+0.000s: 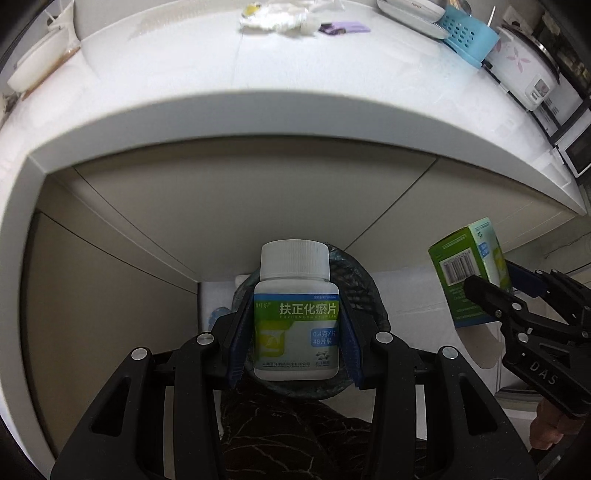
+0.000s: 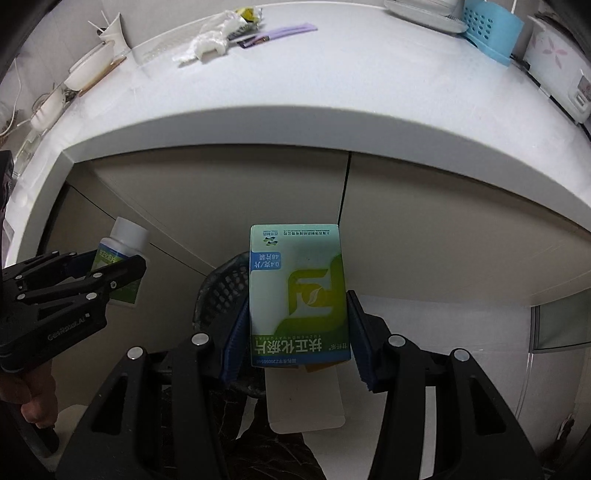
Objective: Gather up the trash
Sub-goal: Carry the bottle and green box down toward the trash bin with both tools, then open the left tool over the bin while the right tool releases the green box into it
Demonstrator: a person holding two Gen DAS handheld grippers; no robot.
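My left gripper (image 1: 295, 325) is shut on a white medicine bottle (image 1: 295, 317) with a green and blue label, held upright over a dark mesh trash bin (image 1: 364, 291) below the counter. My right gripper (image 2: 297, 317) is shut on a green medicine box (image 2: 299, 295), upside down with its bottom flap open, held above the same bin (image 2: 221, 291). Each gripper shows in the other's view, the right one with its box (image 1: 469, 273) and the left one with its bottle (image 2: 122, 251). Crumpled white wrappers (image 2: 210, 40) and a purple packet (image 2: 280, 31) lie on the counter's far side.
The white countertop's edge (image 1: 295, 107) overhangs beige cabinet doors (image 2: 443, 221) just behind the bin. A blue perforated basket (image 1: 467, 35), a rice cooker (image 1: 524, 74) and white dishes (image 2: 92, 68) stand on the counter. A dark bag (image 1: 288, 424) lies below the grippers.
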